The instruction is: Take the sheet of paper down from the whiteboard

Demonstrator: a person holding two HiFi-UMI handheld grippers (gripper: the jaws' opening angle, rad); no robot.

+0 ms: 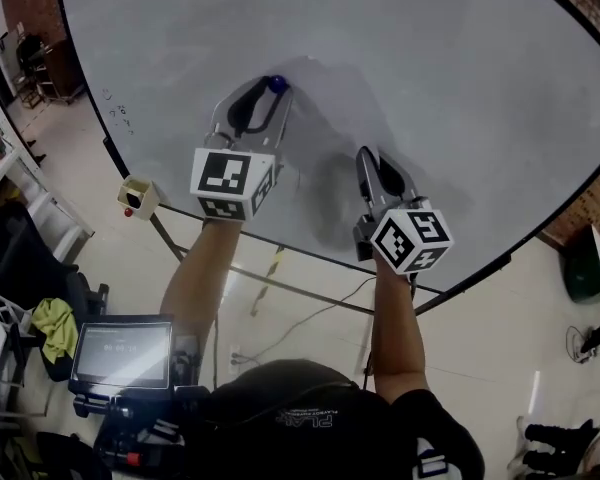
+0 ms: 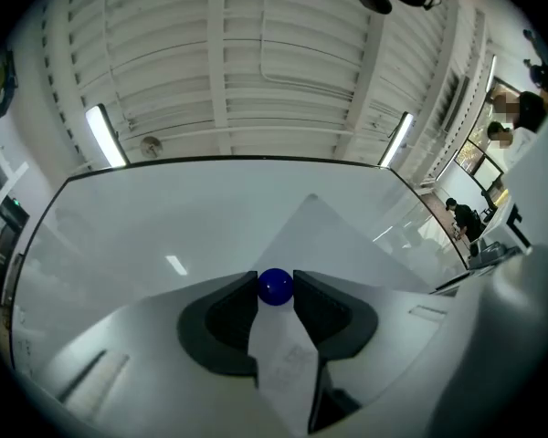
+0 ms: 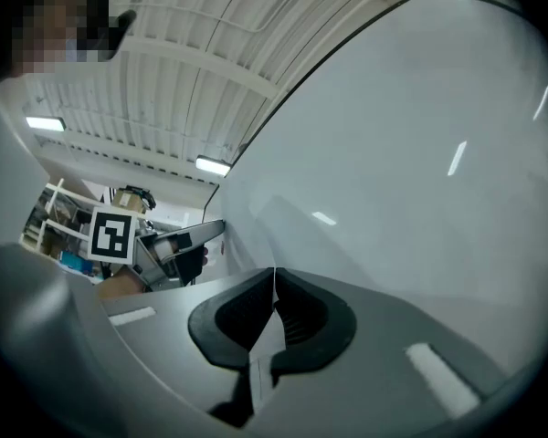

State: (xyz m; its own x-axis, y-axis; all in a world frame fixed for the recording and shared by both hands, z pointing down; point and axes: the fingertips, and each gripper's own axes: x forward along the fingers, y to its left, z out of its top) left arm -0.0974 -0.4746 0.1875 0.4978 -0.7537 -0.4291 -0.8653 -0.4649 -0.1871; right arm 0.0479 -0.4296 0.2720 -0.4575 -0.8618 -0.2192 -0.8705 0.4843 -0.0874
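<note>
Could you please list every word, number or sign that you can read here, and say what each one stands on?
Nothing reads clearly.
Shirt: pale print, upside down, too blurred.
Screen: faint digits, too small.
Scribbles on the whiteboard: illegible.
Paper: faint print, blurred.
Cubes: square marker patterns, no letters.

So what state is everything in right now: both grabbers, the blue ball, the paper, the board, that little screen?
left gripper: shut on the blue ball.
blue ball: clamped between the left jaws; whether it is off the board cannot be told.
right gripper: shut on the sheet of paper.
sheet of paper: pinched at one edge, close against the whiteboard.
whiteboard: nearly blank, a few marks at its left edge.
screen: lit.
</note>
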